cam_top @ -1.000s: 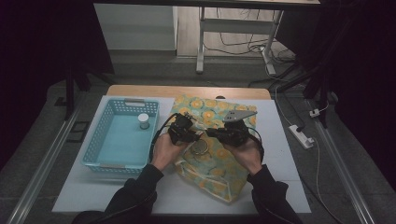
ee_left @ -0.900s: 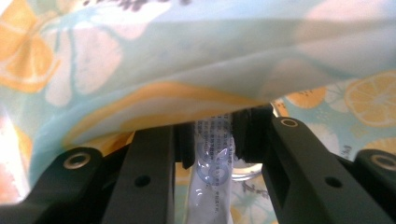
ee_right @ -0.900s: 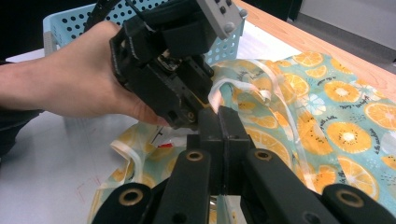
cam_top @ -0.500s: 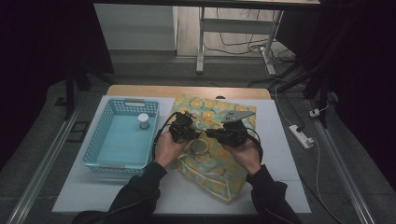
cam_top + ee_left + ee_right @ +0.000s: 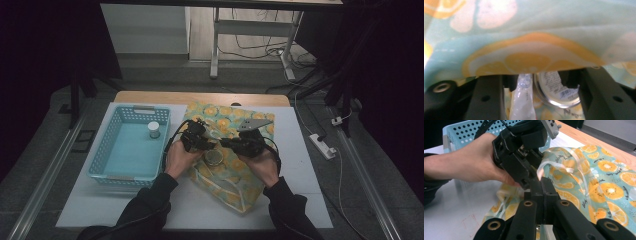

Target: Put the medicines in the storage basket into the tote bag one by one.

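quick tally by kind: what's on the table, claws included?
Baskets: 1, blue basket
Bags: 1, orange-print bag
Small jars: 2, white-lidded jar in the basket, round tin at the bag mouth
Claws: 2, left claw, right claw
Total: 6

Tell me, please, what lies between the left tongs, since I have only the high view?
Observer: A round shiny tin with a printed label and barcode lies between the jaws of the left tongs. The jaws have just been opening and do not seem to press on it.
Operator: Is anything beside it?
Observer: A clear plastic strip stands next to the tin, on its left in the left gripper view.
Operator: And the right tongs?
Observer: The jaws of the right tongs are shut flat together, seemingly pinching the edge of the bag.
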Tool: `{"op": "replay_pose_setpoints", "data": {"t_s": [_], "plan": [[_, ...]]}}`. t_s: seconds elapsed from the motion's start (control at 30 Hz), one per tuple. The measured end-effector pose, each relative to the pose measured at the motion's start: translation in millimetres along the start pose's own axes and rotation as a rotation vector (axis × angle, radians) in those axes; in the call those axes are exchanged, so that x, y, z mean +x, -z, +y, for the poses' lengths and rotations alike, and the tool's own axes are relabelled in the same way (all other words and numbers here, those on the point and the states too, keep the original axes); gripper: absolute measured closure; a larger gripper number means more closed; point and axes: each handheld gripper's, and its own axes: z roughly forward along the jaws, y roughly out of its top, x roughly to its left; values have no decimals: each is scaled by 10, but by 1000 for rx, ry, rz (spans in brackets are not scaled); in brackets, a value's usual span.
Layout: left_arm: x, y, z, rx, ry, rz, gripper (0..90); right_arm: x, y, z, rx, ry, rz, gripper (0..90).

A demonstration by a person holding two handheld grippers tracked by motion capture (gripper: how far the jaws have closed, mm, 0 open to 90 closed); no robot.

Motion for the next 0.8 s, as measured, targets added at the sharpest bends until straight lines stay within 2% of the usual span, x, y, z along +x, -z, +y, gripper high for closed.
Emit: {"op": "replay_pose_setpoints", "data": {"t_s": [0.2, 0.43, 0.8], "plan": [[-44, 76, -34, 22, -21, -20, 422, -7, 21, 6, -8, -2, 0, 900], [-55, 248, -103, 3, -24, -44, 331, -3, 38, 15, -13, -3, 0, 900], [-126, 535, -206, -19, -47, -54, 233, 13, 36, 21, -7, 1, 3, 900]]}}
